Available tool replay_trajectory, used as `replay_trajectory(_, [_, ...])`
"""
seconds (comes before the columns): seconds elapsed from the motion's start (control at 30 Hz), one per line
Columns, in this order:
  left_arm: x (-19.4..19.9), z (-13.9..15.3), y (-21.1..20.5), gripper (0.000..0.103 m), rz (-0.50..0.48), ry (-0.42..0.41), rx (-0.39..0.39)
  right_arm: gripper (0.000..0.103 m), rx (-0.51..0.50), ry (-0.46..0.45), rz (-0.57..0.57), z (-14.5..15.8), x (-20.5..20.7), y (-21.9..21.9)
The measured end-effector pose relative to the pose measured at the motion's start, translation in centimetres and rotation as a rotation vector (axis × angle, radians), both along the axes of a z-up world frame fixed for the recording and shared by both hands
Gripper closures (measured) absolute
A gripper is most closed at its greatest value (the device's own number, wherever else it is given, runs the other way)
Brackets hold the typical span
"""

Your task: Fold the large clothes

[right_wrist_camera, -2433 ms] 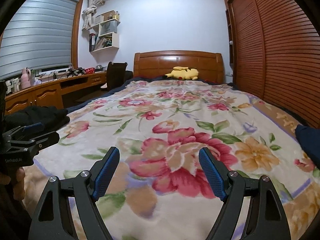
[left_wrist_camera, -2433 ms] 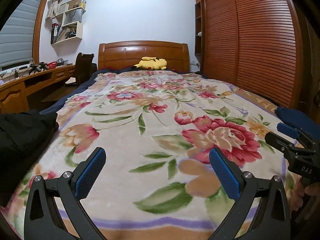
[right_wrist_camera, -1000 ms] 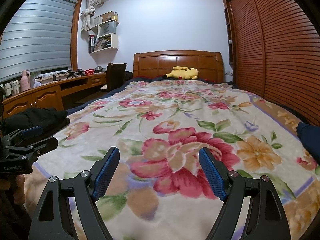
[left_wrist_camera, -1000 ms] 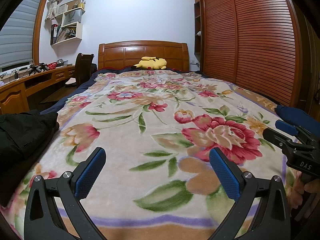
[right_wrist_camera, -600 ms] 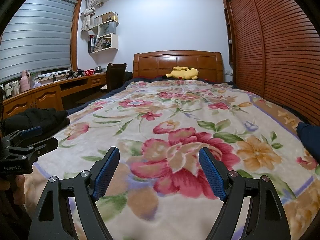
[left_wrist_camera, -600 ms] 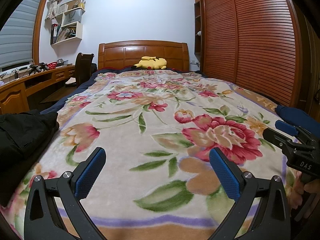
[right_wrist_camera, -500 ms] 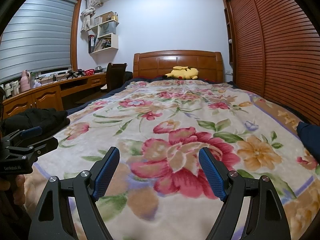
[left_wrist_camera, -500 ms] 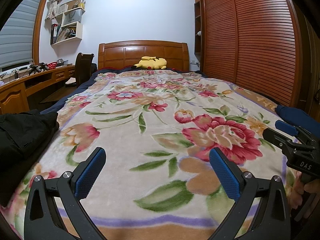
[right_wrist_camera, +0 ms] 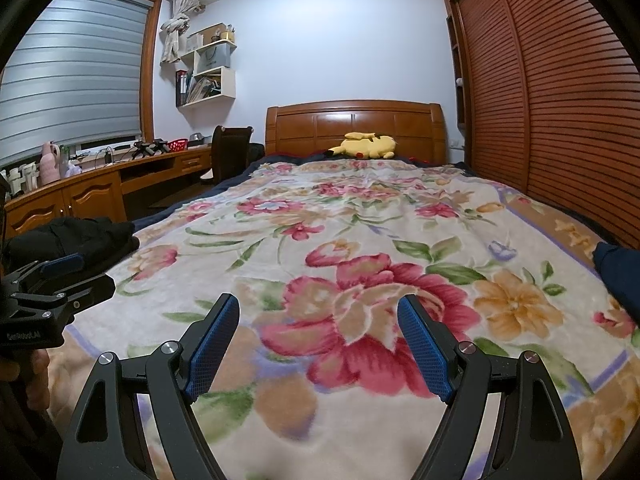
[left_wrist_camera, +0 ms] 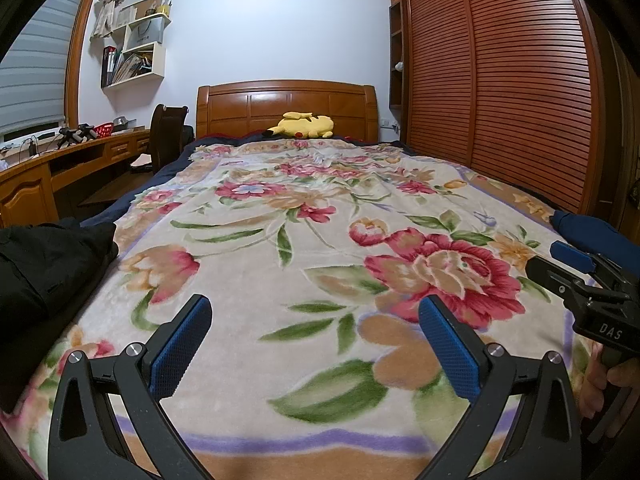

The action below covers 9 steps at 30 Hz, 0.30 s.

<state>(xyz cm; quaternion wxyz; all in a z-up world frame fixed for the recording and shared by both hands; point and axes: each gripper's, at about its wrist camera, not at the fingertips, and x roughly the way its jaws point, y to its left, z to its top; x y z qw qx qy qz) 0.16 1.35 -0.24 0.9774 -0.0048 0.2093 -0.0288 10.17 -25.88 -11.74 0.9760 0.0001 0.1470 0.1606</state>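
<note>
A black garment (left_wrist_camera: pixel 44 264) lies bunched at the left edge of the bed; it also shows in the right wrist view (right_wrist_camera: pixel 80 236). A dark blue garment (left_wrist_camera: pixel 592 236) lies at the bed's right edge, also in the right wrist view (right_wrist_camera: pixel 620 268). My left gripper (left_wrist_camera: pixel 316 320) is open and empty above the floral blanket (left_wrist_camera: pixel 312 240) near the foot of the bed. My right gripper (right_wrist_camera: pixel 318 320) is open and empty beside it, to the right. Each gripper shows at the edge of the other's view.
A yellow plush toy (left_wrist_camera: pixel 304 125) lies by the wooden headboard (left_wrist_camera: pixel 286 108). A slatted wooden wardrobe (left_wrist_camera: pixel 500 80) runs along the right. A desk (right_wrist_camera: pixel 100 188) with small items and a dark chair (right_wrist_camera: pixel 230 152) stand on the left, with wall shelves (right_wrist_camera: pixel 208 72) above.
</note>
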Motion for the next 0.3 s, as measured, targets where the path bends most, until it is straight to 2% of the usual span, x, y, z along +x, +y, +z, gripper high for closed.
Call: replay_trajectory(0.3, [0.03,-0.01,-0.06,0.000,0.001,0.000,0.003,0.020,0.000,-0.001,0.000,0.02,-0.01,0.04])
